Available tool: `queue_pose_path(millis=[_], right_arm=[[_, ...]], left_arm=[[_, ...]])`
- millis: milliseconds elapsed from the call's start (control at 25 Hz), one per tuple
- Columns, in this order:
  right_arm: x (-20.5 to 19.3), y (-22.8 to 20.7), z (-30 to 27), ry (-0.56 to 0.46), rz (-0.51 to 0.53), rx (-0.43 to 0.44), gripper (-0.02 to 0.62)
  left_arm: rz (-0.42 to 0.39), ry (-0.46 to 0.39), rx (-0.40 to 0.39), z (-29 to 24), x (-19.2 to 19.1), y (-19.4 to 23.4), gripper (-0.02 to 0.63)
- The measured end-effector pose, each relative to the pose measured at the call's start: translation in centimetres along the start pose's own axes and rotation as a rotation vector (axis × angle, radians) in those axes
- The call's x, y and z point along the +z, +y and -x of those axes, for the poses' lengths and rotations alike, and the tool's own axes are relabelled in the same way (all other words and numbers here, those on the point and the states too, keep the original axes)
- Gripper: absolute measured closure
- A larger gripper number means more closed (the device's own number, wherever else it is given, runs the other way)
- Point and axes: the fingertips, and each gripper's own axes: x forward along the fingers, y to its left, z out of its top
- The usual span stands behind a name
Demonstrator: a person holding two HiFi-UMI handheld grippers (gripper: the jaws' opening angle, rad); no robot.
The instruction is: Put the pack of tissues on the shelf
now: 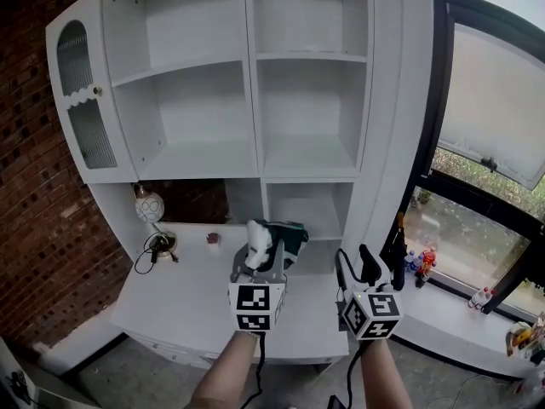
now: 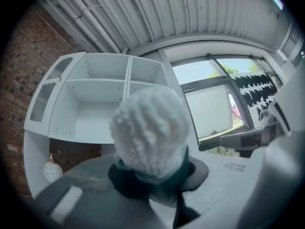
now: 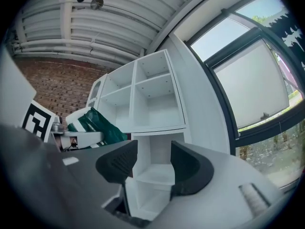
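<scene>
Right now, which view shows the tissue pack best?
Left gripper view: the tissue pack fills the centre, clamped by the left gripper. Head view shows it small, before the shelf; right gripper view catches its green side.

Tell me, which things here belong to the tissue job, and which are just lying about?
Part of the job:
- pack of tissues, gripped by the left gripper
- white shelf unit
- right gripper, open and empty

Just lying about:
- round patterned ornament
- small red object on the desk
- colourful figures on the windowsill
</scene>
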Motion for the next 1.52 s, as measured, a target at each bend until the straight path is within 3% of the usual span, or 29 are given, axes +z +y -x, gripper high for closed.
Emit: queue_pose_path(millis=[480,720,1120,1520], right_arm=[[-0.8,0.0,-3.2,0.004,-0.013,-0.002,0.385],[0.1,0.4,-4.8,-0.015,-0.038,-0.004,0.383],[-0.2,2.8,-7.6,0.001,-0.082,0.094,0.357],[-0.8,5.0,-9.5,0.005,-0.176,0.178,0.350]], left_arm=[[0.124,0.018,-0.043,-3.4,-1.7,1.1,0.500],[0.223,-0.002,-0.117,-5.0,-1.4,0.9,0.500],[0.360,-0.051,-0.241,-6.4,-0.7,0.0,0.500],[0.576,-0.094,-0.370,-6.8,-0.2,0.1,0.500]])
